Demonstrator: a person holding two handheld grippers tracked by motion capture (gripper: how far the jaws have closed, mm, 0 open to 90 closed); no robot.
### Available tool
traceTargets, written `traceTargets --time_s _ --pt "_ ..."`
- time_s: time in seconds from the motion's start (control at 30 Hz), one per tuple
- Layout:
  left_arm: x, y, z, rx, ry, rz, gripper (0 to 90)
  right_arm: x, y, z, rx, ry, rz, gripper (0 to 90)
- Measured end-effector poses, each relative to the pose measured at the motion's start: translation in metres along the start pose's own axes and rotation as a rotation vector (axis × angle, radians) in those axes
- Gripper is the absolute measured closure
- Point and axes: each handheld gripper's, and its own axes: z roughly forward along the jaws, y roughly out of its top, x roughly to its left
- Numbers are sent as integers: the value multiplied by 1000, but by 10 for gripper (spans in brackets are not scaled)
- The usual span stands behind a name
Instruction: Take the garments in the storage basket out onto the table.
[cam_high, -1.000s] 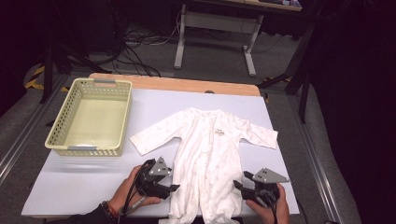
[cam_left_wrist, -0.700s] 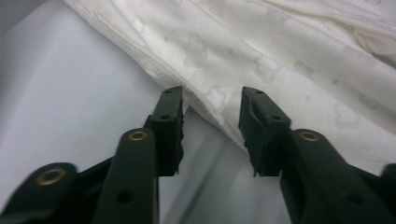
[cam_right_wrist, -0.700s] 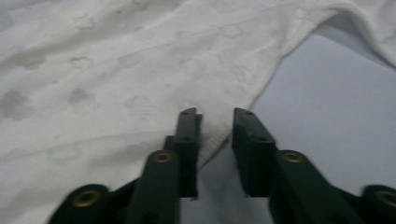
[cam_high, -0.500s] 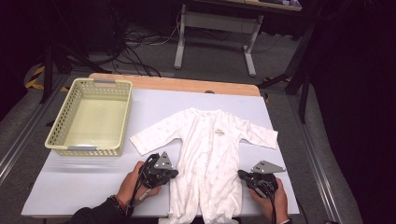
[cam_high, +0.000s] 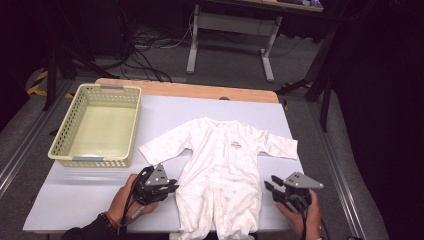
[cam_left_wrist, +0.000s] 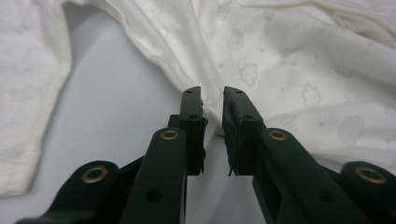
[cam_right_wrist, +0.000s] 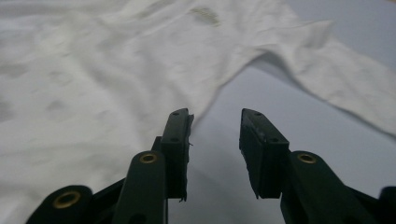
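Left gripper (cam_left_wrist: 212, 100) sits low at the near side of the table, its jaws a little apart and just been opening, with nothing pinched between them. Its tips point at the side edge of the white baby sleepsuit (cam_left_wrist: 289, 60). Right gripper (cam_right_wrist: 215, 122) is on the other side of the suit, jaws apart too and just been opening, with bare table between them and the cloth edge just beside one jaw. From the high view, the left gripper (cam_high: 170, 184) and right gripper (cam_high: 270, 187) each sit in a hand, one on each side of the suit's legs.

One sleepsuit (cam_high: 225, 170) lies flat in the middle of the pale table (cam_high: 80, 200), face up, arms spread out, feet toward the person and hanging a bit over the near edge. It looks soft, thin and light. It will bend and flop when lifted, and it will not break. I think a good spot to grab is the side edge near the hips or the legs, where the cloth is doubled and a jaw can slide under. A pinch of one thin layer may slip out.

Farther back on the left is one yellow plastic basket (cam_high: 65, 140) with holes in its walls, and it is empty. Beyond the table stands one desk frame (cam_high: 230, 45) on the floor
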Motion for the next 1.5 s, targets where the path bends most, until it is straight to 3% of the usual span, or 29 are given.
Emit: traceTargets --time_s 0.07,0.1,0.17,0.27,0.33,0.4,0.47,0.5,0.6,0.67,0.77,1.03,1.2,1.33,1.5 --pt "1 -5 -10 -40 3 6 716 -23 2 3 -18 -44 56 660" --pt "3 -8 -16 -59 25 7 706 -32 3 5 -18 -62 76 657" --pt "6 -13 -23 -83 20 -5 677 -58 7 15 -7 -134 122 650" --pt "9 -22 -34 -114 39 -25 632 -89 9 33 16 -204 195 641" --pt "11 -27 -38 -122 55 -33 579 -104 7 46 42 -199 262 614" --pt "10 -34 -43 -122 99 -54 512 -113 5 58 75 -203 313 605" --pt "10 -41 -46 -121 115 -72 482 -114 7 61 82 -211 309 619" --pt "10 -43 -47 -123 129 -76 474 -115 8 62 88 -201 318 659" --pt "9 -50 -52 -128 166 -112 407 -115 8 64 100 -228 319 743" --pt "8 -54 -55 -137 189 -131 357 -113 8 63 104 -243 310 843" --pt "8 -55 -55 -127 208 -138 316 -110 8 64 110 -248 270 896" --pt "9 -53 -49 -116 192 -127 275 -106 3 50 111 -265 233 900" --pt "10 -53 -52 -130 193 -139 240 -94 -2 34 87 -260 226 900" --pt "11 -53 -53 -137 202 -141 211 -90 -1 26 69 -263 219 900" --pt "15 -53 -51 -119 219 -155 197 -85 -3 22 86 -273 197 876"
